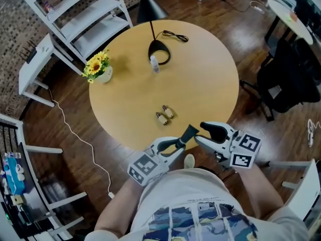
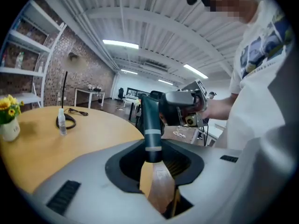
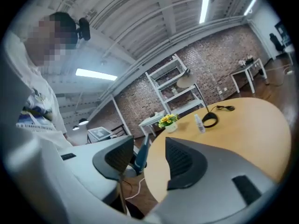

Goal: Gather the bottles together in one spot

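Left claw point(image 1: 181, 142) pinches a dark teal tube point(image 1: 189, 132); right claw point(image 1: 205, 132) spread, empty. Clear bottle point(image 1: 155, 64) and two small bottles point(image 1: 161, 117) sit apart: nothing gathered yet.

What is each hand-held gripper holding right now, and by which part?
The left hand-held gripper is shut on the dark teal tube, gripping its narrow banded end. The right hand-held gripper is open, holding nothing.

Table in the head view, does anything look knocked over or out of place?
Two small bottles appear to lie on their sides near the table's front edge, far from the upright clear bottle. Nothing looks spilled.
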`<state>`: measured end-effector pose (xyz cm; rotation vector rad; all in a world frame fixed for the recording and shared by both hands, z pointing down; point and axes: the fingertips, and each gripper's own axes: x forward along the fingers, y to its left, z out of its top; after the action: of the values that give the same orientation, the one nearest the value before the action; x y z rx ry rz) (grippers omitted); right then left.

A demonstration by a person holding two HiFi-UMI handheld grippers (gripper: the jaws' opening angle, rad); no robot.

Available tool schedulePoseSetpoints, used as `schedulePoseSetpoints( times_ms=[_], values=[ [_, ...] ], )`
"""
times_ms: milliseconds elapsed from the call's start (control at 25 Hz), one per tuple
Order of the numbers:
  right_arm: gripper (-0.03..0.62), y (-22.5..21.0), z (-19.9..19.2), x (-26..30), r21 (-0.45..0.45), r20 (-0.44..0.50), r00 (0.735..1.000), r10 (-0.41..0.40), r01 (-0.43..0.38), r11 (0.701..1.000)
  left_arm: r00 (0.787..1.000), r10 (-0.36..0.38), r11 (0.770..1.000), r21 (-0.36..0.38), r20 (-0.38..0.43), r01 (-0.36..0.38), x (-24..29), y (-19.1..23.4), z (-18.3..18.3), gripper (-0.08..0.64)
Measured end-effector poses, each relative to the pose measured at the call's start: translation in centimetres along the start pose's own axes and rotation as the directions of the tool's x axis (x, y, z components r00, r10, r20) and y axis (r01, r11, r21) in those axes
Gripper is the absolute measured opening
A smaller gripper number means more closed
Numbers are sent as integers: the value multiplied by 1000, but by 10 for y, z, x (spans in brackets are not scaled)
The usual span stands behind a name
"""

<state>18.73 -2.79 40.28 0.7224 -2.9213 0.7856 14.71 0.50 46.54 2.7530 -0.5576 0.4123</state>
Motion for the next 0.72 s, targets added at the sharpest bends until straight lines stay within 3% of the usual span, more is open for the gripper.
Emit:
schedulePoseSetpoints(
  times_ms=[80, 160, 200, 240, 440, 600, 720],
  values=[
    [189, 28, 1, 22, 31, -7, 997, 80, -80, 996, 1000, 6, 999, 49, 10, -7, -23, -2, -1, 109],
    [131, 51, -5, 46, 46, -26, 992, 121, -120, 992, 1000, 7, 998, 69, 25, -9, -47, -2, -6, 109],
    [66, 60, -10, 57, 47, -39, 992, 123, -122, 991, 1000, 12, 997, 76, 29, -14, -59, 0, -9, 109],
    [48, 67, -15, 67, 44, -53, 991, 119, -117, 992, 999, 20, 996, 82, 30, -22, -71, 1, -14, 109],
    [43, 101, -29, 98, 26, -92, 989, 115, -113, 993, 999, 34, 994, 105, 34, -37, -117, 7, -31, 112],
    [43, 111, -31, 104, -59, -117, 991, 59, -66, 996, 998, 57, 996, 75, 26, -59, -147, 16, -46, 123],
    [43, 103, -27, 104, -164, -141, 990, -32, 8, 986, 995, 98, 995, 2, -5, -98, -175, 32, -66, 123]
  ],
)
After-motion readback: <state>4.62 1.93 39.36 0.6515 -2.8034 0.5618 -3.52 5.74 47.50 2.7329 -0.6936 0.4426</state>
